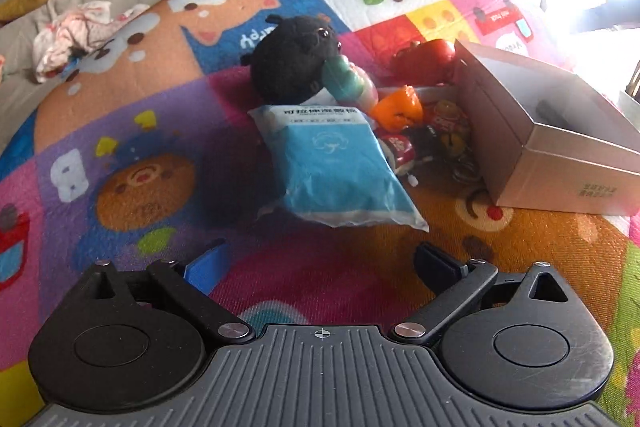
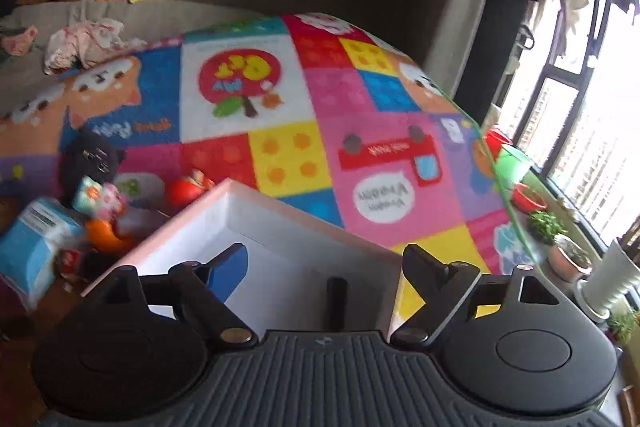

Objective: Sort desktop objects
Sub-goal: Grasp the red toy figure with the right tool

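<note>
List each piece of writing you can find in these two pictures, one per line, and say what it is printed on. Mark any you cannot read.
Blue packet: a line of Chinese characters, too blurred to read.
Box: small print on its side wall, too small to read.
Play mat: red sign and white bubble carry upside-down lettering, blurred, unreadable.
Red cans: white logo, not legible.

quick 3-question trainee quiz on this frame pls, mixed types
1. True or false: the left tool is shut on the blue tissue pack.
2. What lies inside the cardboard box below the right tool? A) black stick-like item B) orange toy C) nothing
3. Fill in: the black plush toy sits just ___ the tissue pack, seen from the left wrist.

Key: 1 false, it is open and empty; 2 A, black stick-like item; 3 behind.
</note>
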The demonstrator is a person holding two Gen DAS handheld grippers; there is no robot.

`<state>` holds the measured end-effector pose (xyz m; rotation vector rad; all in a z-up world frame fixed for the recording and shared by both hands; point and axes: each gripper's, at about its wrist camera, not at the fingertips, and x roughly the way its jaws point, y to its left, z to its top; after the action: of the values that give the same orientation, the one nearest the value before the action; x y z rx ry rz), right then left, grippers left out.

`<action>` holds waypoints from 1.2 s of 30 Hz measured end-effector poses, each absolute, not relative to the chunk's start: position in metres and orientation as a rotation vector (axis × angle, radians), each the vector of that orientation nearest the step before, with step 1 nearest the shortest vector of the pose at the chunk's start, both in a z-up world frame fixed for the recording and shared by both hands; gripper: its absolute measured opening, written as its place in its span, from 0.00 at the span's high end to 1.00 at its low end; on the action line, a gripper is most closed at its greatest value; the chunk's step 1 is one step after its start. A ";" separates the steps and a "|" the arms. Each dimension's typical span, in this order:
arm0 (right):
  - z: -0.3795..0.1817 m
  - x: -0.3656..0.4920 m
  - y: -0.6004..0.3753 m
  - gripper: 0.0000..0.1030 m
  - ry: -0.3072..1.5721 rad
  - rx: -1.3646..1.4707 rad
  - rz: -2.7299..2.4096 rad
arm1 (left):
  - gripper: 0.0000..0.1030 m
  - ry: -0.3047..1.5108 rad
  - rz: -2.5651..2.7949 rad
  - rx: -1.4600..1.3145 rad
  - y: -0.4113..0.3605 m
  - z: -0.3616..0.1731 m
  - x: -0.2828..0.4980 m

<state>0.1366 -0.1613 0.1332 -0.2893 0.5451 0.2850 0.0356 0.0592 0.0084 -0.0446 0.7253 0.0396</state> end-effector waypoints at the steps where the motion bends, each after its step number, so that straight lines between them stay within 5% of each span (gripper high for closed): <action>1: 0.138 0.148 -0.141 0.17 0.582 -0.271 0.344 | 0.02 0.723 0.034 -0.051 0.060 0.008 0.035; 11: 0.063 0.259 -0.003 0.18 0.797 -0.415 0.271 | 0.00 0.709 0.019 -0.071 0.062 0.006 0.032; 15: 0.038 0.269 0.012 0.49 0.881 -0.543 0.205 | 0.00 0.705 0.017 -0.078 0.062 0.006 0.031; 28: 0.133 0.120 -0.065 0.49 0.756 -0.331 0.569 | 0.00 0.700 0.010 -0.091 0.065 0.006 0.032; 36: 0.098 0.031 -0.133 0.47 0.795 -0.326 0.612 | 0.00 0.696 0.018 -0.092 0.064 0.006 0.031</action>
<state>0.0311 -0.1329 0.0984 -0.3256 0.7955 0.6120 0.0314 0.0639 0.0061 -0.0919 0.6959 0.0181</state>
